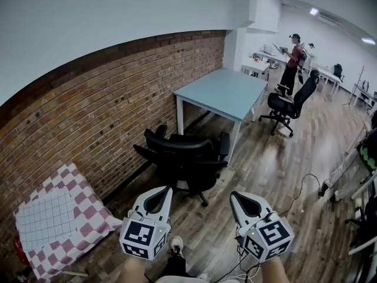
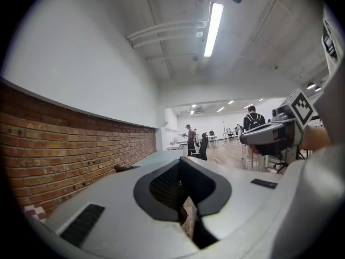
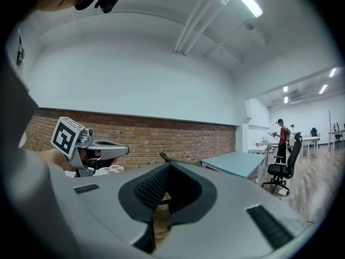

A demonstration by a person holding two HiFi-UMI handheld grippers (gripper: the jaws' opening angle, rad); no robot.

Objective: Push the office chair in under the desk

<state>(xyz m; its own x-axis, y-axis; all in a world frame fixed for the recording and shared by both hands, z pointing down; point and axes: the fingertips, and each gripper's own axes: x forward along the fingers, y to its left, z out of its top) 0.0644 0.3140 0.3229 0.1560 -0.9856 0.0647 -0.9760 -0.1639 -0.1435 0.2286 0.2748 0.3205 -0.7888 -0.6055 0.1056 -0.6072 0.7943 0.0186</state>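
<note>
Head view showed both pairs of jaws closed together on nothing, with the left gripper (image 1: 159, 196) and right gripper (image 1: 241, 200) side by side, short of the chair (image 1: 182, 158). The chair stood on the floor (image 1: 277, 164) just before the near end of the desk (image 1: 221, 90), beside the brick wall (image 1: 88, 111), not yet beneath it. On casters it would probably roll easily yet swivel if pushed off-centre, so the stiff top of the backrest, met evenly by both grippers, looked the best place to press.
</note>
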